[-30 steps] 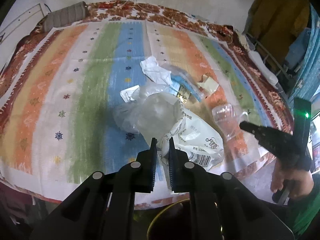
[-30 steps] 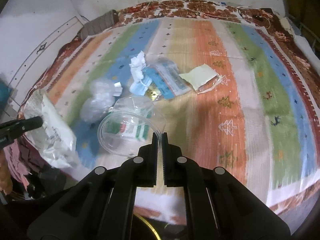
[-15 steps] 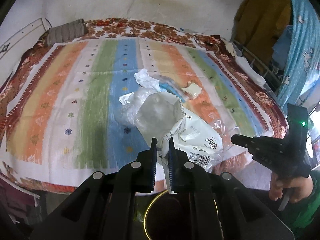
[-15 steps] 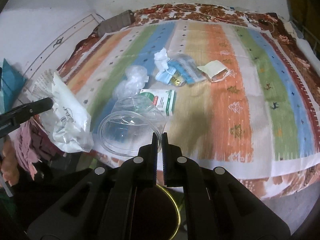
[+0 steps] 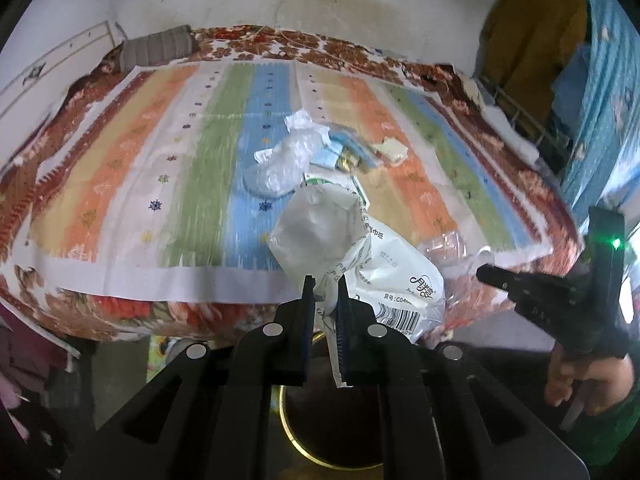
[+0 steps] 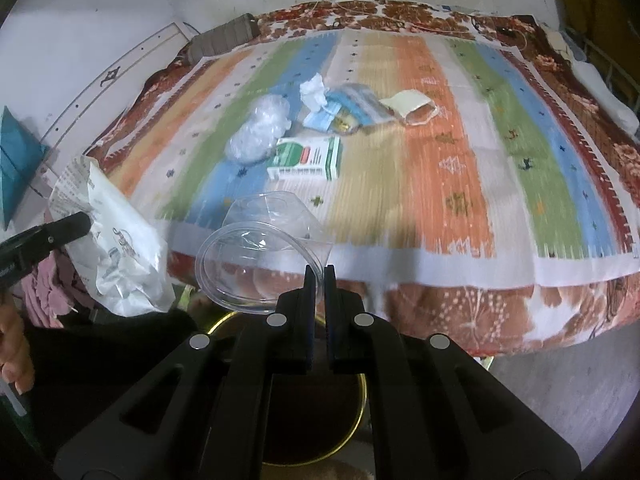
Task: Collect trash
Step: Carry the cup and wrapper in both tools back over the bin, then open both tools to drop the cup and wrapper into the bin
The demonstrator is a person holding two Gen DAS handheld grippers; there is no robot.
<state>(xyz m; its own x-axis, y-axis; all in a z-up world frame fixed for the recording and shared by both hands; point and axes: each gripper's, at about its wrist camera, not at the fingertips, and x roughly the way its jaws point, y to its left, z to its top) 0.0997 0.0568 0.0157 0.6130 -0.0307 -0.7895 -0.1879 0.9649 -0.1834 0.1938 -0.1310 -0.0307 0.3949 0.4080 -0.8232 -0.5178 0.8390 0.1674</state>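
My left gripper (image 5: 323,280) is shut on a white plastic tissue wrapper (image 5: 360,264) and holds it off the bed's front edge, above a round gold-rimmed bin (image 5: 304,444). The wrapper also shows in the right wrist view (image 6: 120,256). My right gripper (image 6: 319,270) is shut on the rim of a clear plastic cup (image 6: 260,252), also above the bin (image 6: 356,420). It shows at the right of the left wrist view (image 5: 486,274). On the striped bedspread (image 6: 440,160) lie a green-white box (image 6: 308,156), a crumpled clear bag (image 6: 260,128), a tissue (image 6: 314,90) and blue wrappers (image 6: 352,104).
A cream paper pouch (image 6: 412,106) lies on the orange stripe. A grey rolled cushion (image 6: 228,36) sits at the bed's far edge against the white wall. Clothes hang on a rack (image 5: 532,40) at the right. A teal cushion (image 6: 16,148) is at the left.
Both grippers have pulled back from the bed with their loads, from over the bedspread to beyond its front edge. The bin has come into view below them.
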